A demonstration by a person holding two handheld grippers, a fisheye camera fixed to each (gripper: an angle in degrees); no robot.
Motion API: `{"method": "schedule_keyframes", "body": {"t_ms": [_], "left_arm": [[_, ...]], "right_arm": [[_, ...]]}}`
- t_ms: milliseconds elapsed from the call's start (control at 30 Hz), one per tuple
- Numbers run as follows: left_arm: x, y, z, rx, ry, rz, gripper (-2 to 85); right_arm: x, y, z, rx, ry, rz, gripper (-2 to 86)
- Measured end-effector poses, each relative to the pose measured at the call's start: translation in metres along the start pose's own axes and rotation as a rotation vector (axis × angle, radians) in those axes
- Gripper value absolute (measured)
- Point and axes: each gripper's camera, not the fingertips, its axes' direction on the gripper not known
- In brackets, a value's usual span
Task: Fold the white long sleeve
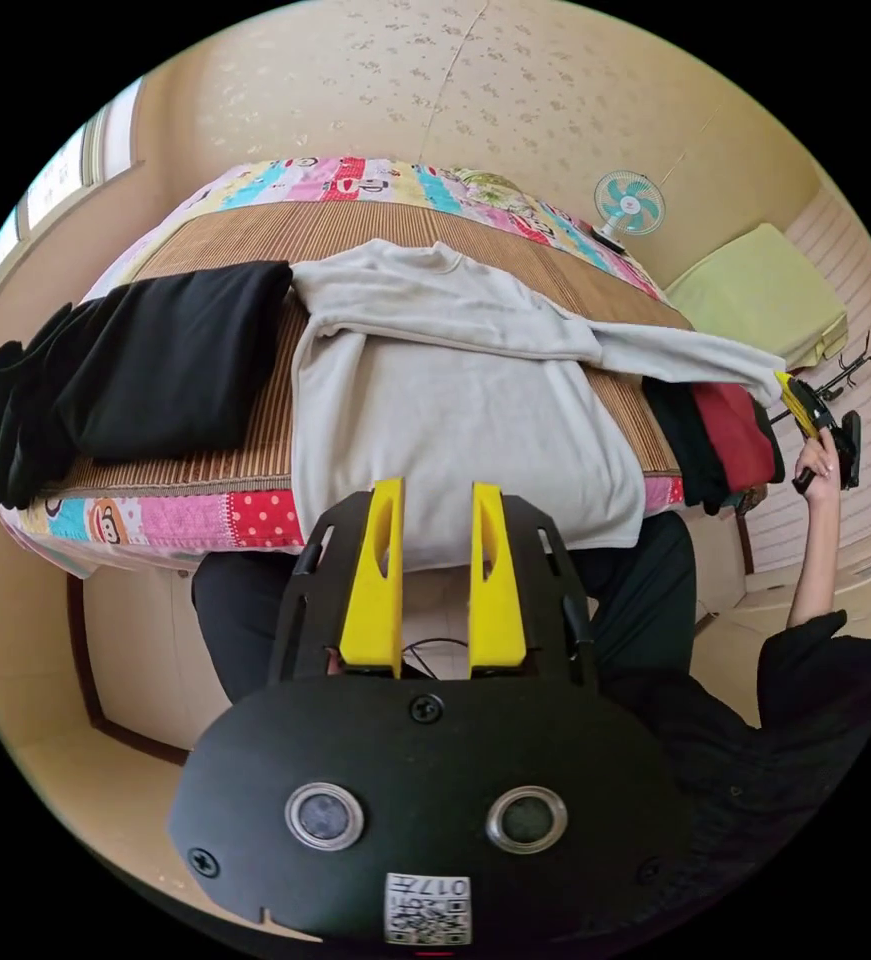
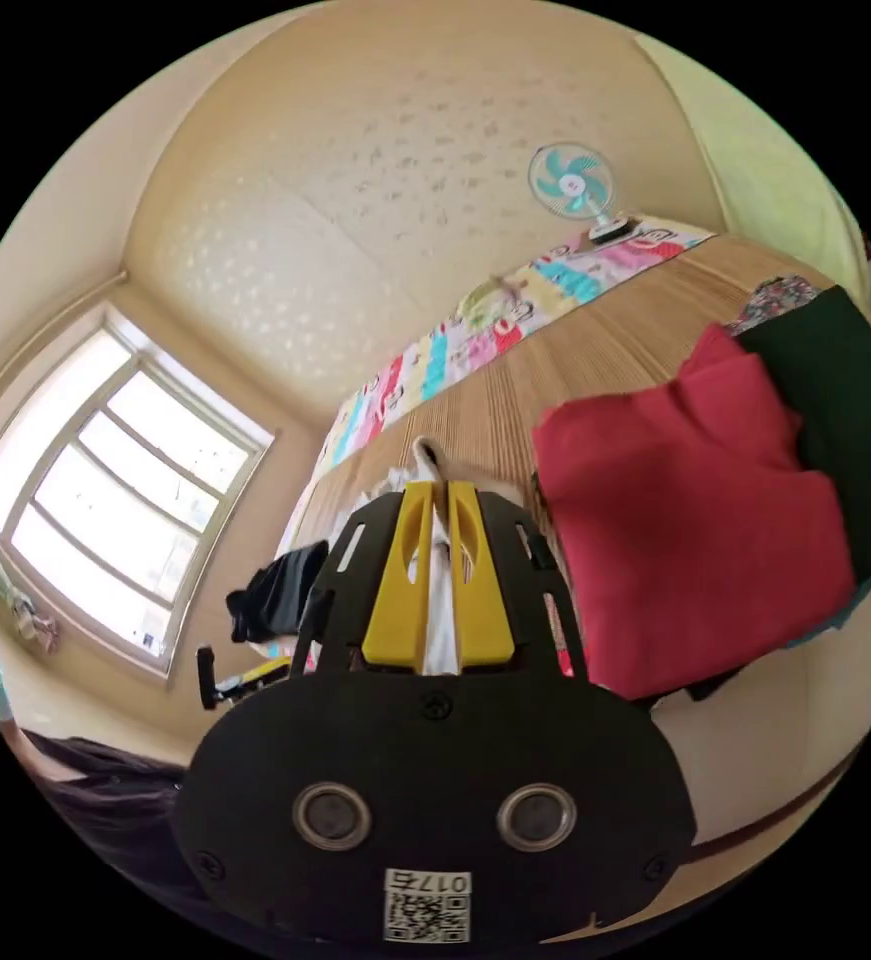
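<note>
White long sleeve [image 1: 455, 400] cuff clamped in right gripper [image 2: 439, 495] jaws.

In the right gripper view, the right gripper [image 2: 437, 500] had its two yellow jaws drawn close on a strip of the white long sleeve [image 2: 439, 600], which ran between them and poked out past their tips. Just beside it a folded red garment [image 2: 685, 540] lay on the woven mat [image 2: 595, 350], with a dark green garment [image 2: 845, 420] against its far edge. A small teal fan [image 2: 571, 184] stood by the patterned quilt [image 2: 475, 330], a black garment [image 2: 280, 595] lay further along the mat, and a bright window [image 2: 115, 500] showed beyond.
</note>
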Motion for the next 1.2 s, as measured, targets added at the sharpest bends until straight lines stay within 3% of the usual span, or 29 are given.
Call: {"method": "schedule_keyframes", "body": {"t_ms": [133, 233, 433, 500, 600, 767, 867, 933, 1100, 1200], "left_arm": [[-0.002, 0.009, 0.009, -0.048, 0.051, 0.013, 10.5], [-0.005, 0.014, 0.016, -0.089, 0.073, 0.004, 10.6], [-0.013, 0.024, 0.011, -0.087, 0.062, -0.019, 11.1], [-0.016, 0.020, 0.013, -0.098, 0.066, -0.025, 12.1], [-0.018, 0.011, 0.011, -0.106, 0.043, -0.022, 13.0], [-0.035, 0.010, -0.008, -0.049, 0.060, -0.065, 13.1], [-0.055, 0.019, -0.014, -0.032, 0.100, -0.100, 12.6], [-0.067, 0.026, -0.014, -0.029, 0.104, -0.124, 12.6], [-0.093, 0.042, -0.012, -0.052, 0.111, -0.185, 12.6], [-0.099, 0.048, -0.019, -0.035, 0.081, -0.198, 12.6]], "right_arm": [[0.103, -0.050, -0.084, 0.151, 0.253, 0.205, 2.6], [0.181, -0.031, -0.111, 0.142, 0.293, 0.451, 4.2], [0.140, 0.054, -0.076, 0.123, -0.016, 0.269, 11.0], [0.122, 0.064, -0.048, 0.094, 0.007, 0.232, 12.5], [0.110, 0.062, -0.016, 0.113, 0.244, 0.268, 13.4], [0.150, 0.036, -0.001, 0.212, 0.268, 0.628, 6.5], [0.087, 0.007, 0.013, 0.334, 0.093, 0.420, 4.9], [0.021, -0.012, 0.045, 0.310, 0.018, 0.228, 4.7], [-0.148, 0.002, 0.189, 0.035, -0.236, -0.179, 5.5], [-0.207, 0.065, 0.286, -0.288, -0.303, -0.385, 7.3]]}}
